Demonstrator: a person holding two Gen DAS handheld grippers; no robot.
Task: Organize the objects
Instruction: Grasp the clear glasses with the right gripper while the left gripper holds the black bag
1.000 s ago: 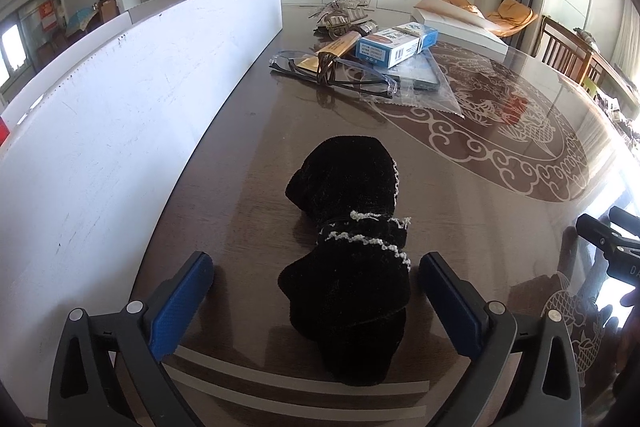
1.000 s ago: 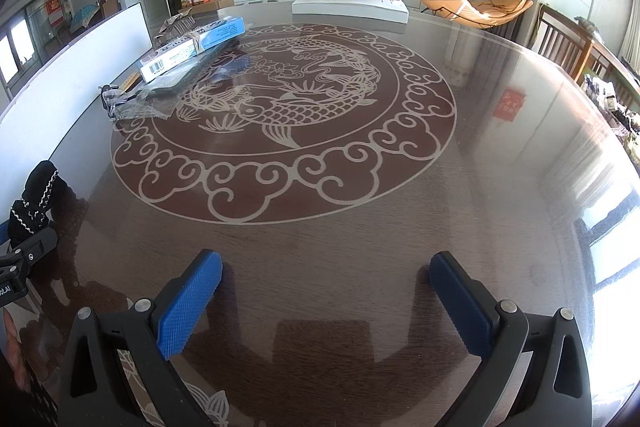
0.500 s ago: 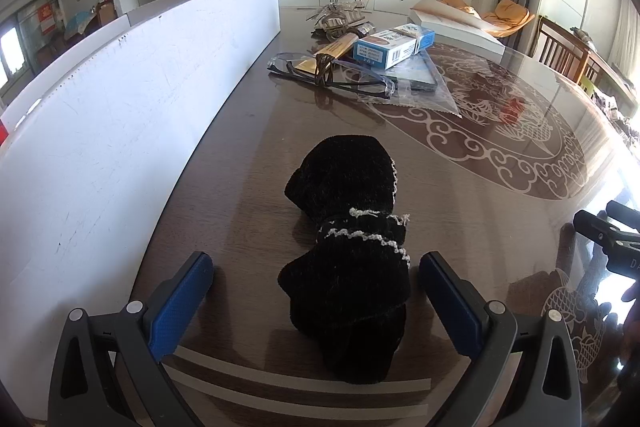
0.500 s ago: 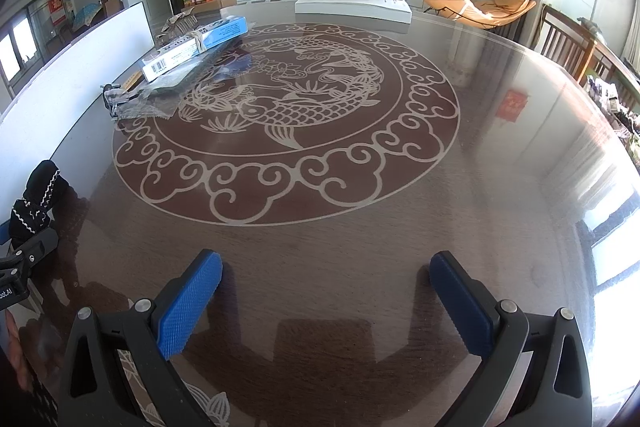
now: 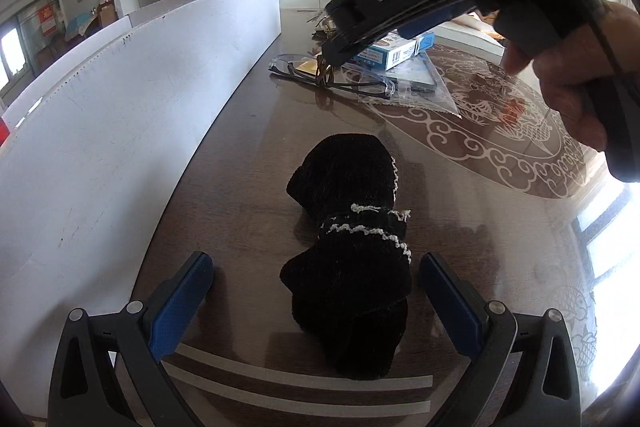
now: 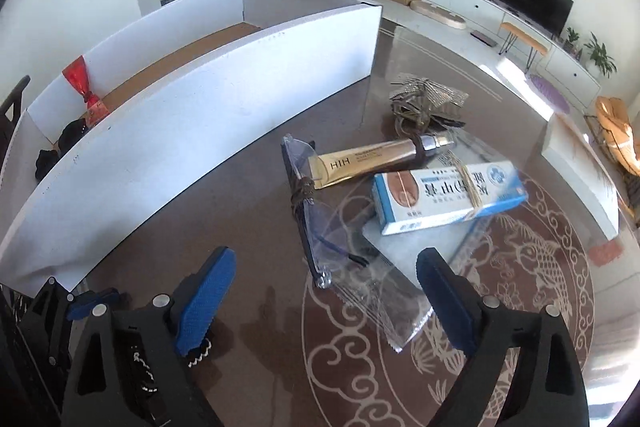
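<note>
Swung over the clear safety glasses (image 6: 316, 227), right hand-held gripper (image 6: 324, 291) is closing, empty; left hand-held gripper (image 5: 316, 303) spread around unsorted black knitted glove (image 5: 352, 259).

On the worktop (image 6: 248, 211): 1 black knit piece w/ white trim (image 5: 352, 251), 1 pr clear safety glasses (image 6: 316, 223), 1 gold tube (image 6: 372, 161), 1 blue-and-white carton (image 6: 448, 197), 1 clear plastic bag (image 6: 384, 303), 1 tangled bundle of cord and foil (image 6: 424, 103). 1 white box (image 6: 224, 99), holding 1 red-wrapped item (image 6: 86, 93) and 1 dark item (image 6: 60, 147), kind unclear. 2 grippers: left (image 5: 316, 303), right (image 6: 324, 303).
</note>
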